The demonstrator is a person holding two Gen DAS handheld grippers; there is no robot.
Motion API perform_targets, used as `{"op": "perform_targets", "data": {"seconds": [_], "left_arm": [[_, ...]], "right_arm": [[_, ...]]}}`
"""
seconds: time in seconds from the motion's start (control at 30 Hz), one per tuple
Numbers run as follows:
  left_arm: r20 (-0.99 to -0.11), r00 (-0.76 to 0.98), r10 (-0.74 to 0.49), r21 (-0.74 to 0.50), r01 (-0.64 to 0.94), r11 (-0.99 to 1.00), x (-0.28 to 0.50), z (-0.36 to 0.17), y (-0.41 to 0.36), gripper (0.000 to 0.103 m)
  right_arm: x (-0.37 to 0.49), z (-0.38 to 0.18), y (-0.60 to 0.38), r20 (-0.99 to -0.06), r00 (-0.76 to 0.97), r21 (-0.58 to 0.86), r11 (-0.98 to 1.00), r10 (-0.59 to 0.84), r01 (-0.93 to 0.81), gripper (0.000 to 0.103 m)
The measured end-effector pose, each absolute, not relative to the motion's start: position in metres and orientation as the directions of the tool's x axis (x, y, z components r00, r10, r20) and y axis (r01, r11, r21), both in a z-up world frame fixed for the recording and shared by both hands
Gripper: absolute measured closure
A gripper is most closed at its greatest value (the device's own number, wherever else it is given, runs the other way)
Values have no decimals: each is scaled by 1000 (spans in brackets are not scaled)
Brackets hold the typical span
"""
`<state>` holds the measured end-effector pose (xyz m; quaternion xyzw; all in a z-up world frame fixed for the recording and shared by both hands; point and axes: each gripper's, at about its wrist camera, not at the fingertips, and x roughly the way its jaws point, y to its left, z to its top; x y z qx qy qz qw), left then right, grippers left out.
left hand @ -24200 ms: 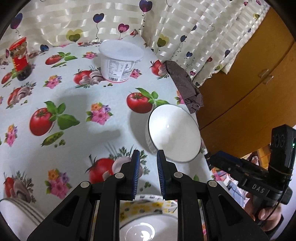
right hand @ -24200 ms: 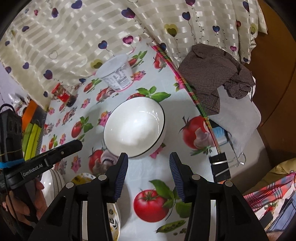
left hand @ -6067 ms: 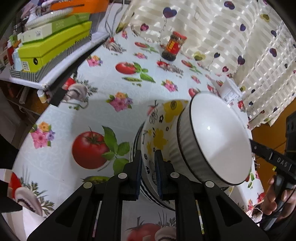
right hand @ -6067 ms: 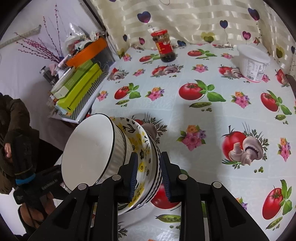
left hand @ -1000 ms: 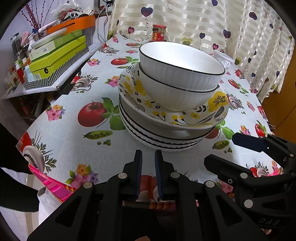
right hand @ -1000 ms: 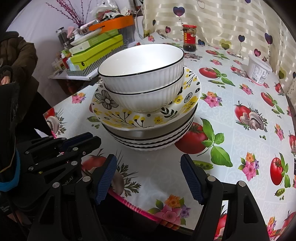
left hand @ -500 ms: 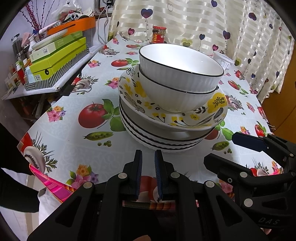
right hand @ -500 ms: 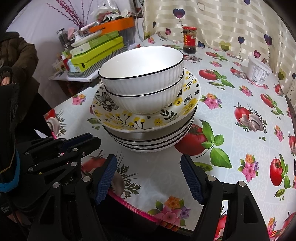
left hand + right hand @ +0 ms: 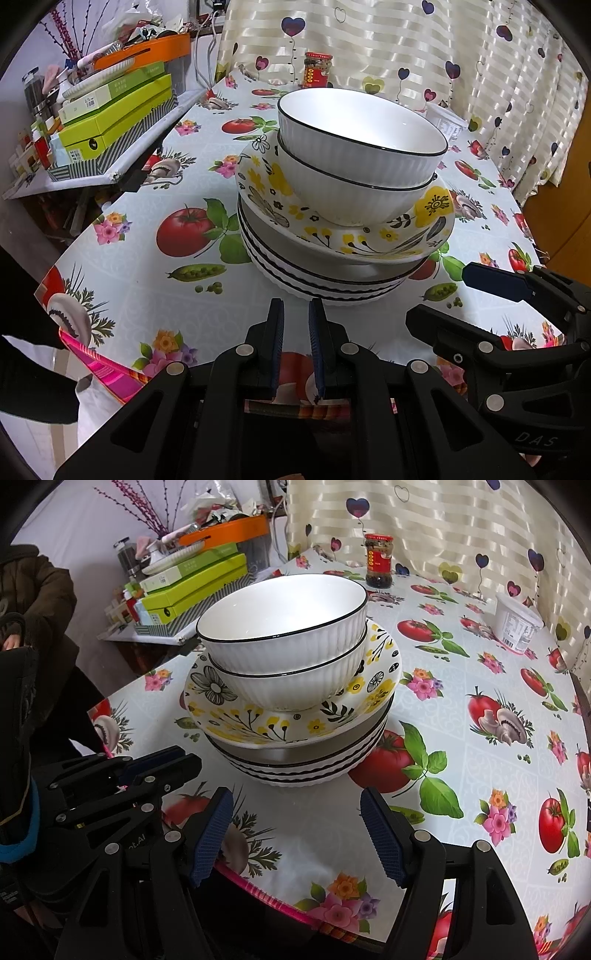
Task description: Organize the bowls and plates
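Near the front edge of the table covered in a tomato-and-flower printed oilcloth (image 9: 461,716) stands one pile of crockery: two white ribbed bowls with black rims (image 9: 284,627), nested, sit in a wide shallow dish painted with yellow and black flowers (image 9: 258,720), which rests on several white black-rimmed plates (image 9: 306,768). The left gripper (image 9: 296,325) hangs just short of the pile with its jaws nearly together and nothing between them. The right gripper (image 9: 297,834) hovers beside it, jaws spread wide and empty. To my eye the stacking looks done, so the step in hand is backing off cleanly. The top bowl sits slightly tilted; I would draw both tools straight back, clear of the dish's overhanging rim, without nudging the pile.
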<state>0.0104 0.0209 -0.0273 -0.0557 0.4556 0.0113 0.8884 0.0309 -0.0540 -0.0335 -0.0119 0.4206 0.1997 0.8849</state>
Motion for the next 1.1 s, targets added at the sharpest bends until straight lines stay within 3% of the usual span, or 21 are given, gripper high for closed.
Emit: {"op": "perform_targets", "data": {"seconds": [1.1], "left_arm": [[-811, 584, -26, -86, -77, 993, 10, -28, 20, 89]], "right_arm": [[31, -34, -54, -748, 568, 146, 920, 344, -364, 31]]}}
